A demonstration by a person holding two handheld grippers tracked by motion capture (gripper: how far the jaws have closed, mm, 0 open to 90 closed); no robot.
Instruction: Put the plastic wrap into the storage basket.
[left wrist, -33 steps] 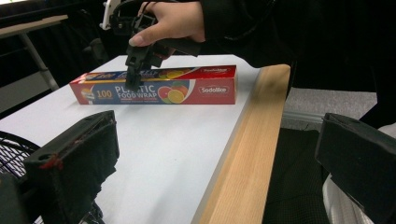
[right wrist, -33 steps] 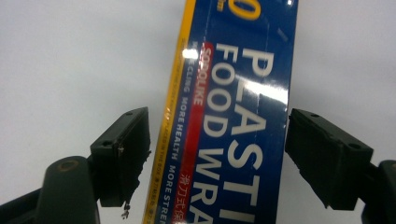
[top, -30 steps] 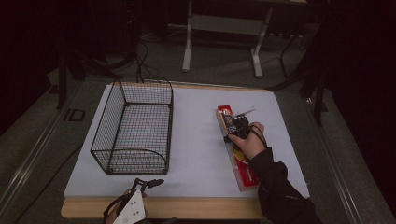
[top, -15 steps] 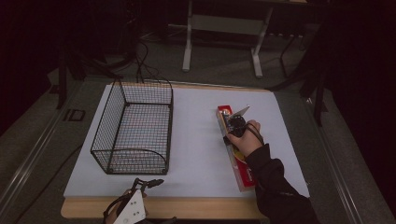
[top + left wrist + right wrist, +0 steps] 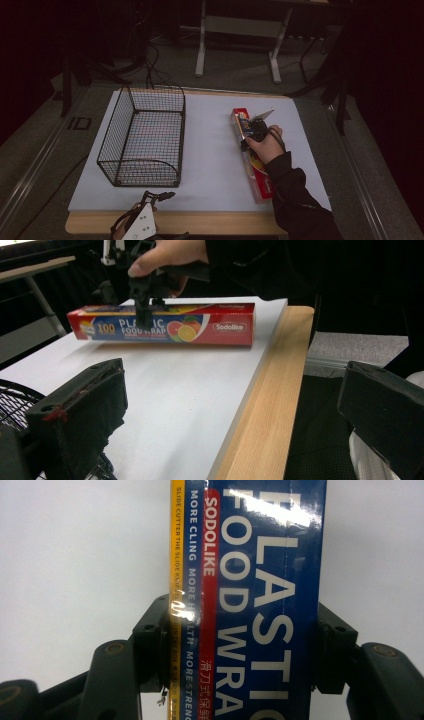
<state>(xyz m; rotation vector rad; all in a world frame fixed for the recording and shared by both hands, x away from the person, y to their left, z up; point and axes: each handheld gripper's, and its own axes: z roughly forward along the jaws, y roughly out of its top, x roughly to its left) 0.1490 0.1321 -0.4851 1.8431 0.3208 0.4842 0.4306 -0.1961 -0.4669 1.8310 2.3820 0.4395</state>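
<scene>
- Nearest to us: left gripper [image 5: 159,195] sits at the near wooden edge of the table [image 5: 210,165], just in front of the wire basket [image 5: 145,135]. Jaws spread wide, nothing between them, touching nothing. In the left gripper view we see both black pads far apart with bare table between.
- We read that as parked: it looks across the table at the box, out of the way, likely waiting to assist.
- Mid-table, right side: the plastic wrap box [image 5: 252,157] lies flat on the white surface, long axis running near-to-far, well apart from the basket. Near end close to the table's front edge.
- Right gripper [image 5: 252,134] is down on the far half of the box, person's right hand [image 5: 265,146] behind it.
- Right gripper view: box [image 5: 250,600] runs straight up between the two jaws, one jaw against each long side. Narrow opening, set by the box width. We judge it clamped or about to be; contact looks real on both sides, so we call it gripping the box.
- Why across the width: long sides are the only span the jaws can straddle.
- Grip is off-centre, toward the far end. On lift we expect the near end to sag or swing.
- Basket stands empty, open top, the likely drop target.
</scene>
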